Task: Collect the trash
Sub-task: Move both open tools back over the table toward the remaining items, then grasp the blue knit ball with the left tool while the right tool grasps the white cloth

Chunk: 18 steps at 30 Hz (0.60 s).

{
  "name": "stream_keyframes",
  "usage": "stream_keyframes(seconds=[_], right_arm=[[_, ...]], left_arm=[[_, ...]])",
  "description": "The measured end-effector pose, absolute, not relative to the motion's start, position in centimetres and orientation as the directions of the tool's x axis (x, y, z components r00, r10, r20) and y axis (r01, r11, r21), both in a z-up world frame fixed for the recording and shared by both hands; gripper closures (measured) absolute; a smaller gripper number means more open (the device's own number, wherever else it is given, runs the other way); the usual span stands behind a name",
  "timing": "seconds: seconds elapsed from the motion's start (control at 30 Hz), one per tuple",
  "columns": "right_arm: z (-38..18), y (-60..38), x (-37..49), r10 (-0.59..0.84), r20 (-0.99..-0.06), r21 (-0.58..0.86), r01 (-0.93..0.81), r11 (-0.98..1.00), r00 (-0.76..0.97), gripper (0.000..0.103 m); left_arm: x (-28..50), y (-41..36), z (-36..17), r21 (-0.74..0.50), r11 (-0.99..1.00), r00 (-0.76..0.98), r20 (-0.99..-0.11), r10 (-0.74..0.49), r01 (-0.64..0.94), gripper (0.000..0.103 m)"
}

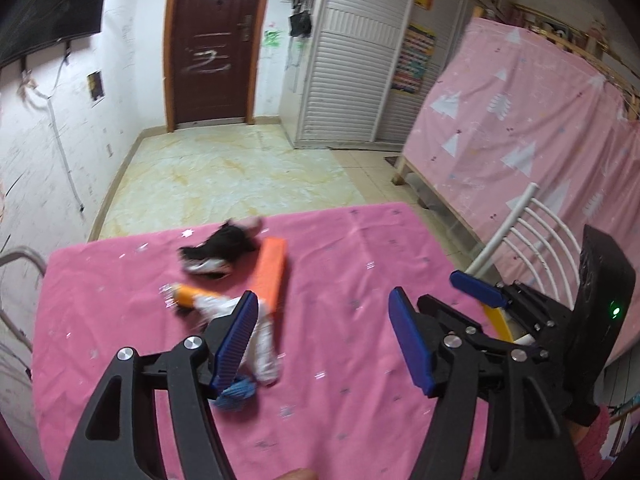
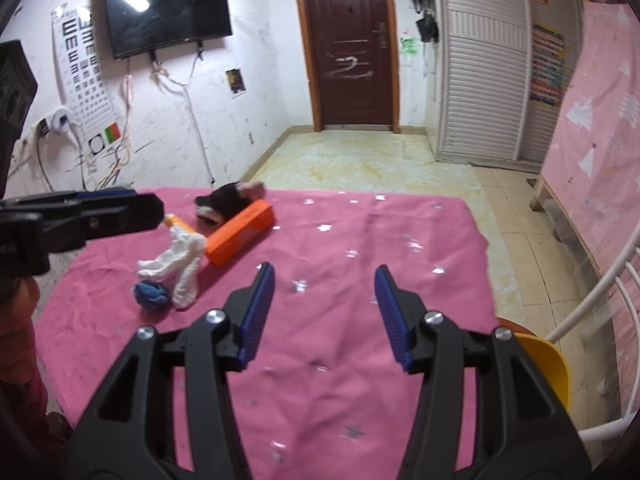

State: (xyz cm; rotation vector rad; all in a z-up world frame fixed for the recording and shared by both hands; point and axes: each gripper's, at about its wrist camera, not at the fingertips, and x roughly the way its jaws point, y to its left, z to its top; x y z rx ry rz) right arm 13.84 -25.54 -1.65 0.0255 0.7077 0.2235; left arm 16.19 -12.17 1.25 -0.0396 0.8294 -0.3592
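trash lies in a loose cluster on the left half of the pink star-printed cloth (image 2: 360, 360) covering the surface. left claw (image 1: 324, 338) hangs over the near side of that cluster with its blue ribbed pads spread wide, gripping nothing; its left pad sits in front of the crumpled white paper wad (image 1: 262, 340), though whether they touch cannot be told. a small crumpled blue scrap (image 1: 236, 392) lies just below that pad. beyond the white wad lie an orange-and-white tube-like wrapper (image 1: 186, 294), a long orange rectangular box (image 1: 270, 272) and, at the far edge, a black crumpled wrapper with a silvery inside (image 1: 218, 250). right claw (image 2: 324, 316) hovers over bare cloth to the right of the trash, well apart from it, pads likewise spread and empty. a yellow curved container (image 2: 548, 364) sits off the surface's right edge beside a white metal chair back (image 2: 592, 300).
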Motion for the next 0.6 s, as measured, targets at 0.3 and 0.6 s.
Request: stream_keyframes(seconds=[0.3,0.6], right_arm=[[-2.3,-21.9,15.1,0.233,-0.659,0.094,-0.229,0.969,0.715,0.046],[-2.8,-19.5,15.8,0.234,-0.678,0.079,-0.247,0.966,0.697,0.038]], left_arm=[[16.2,-7.2,-2.6,-0.169,0.957,0.579,-0.767,-0.277,0.234,0.042],[16.1,-6.1,-6.2,-0.181,0.954,0.507,-0.815,-0.281,0.238,0.042]])
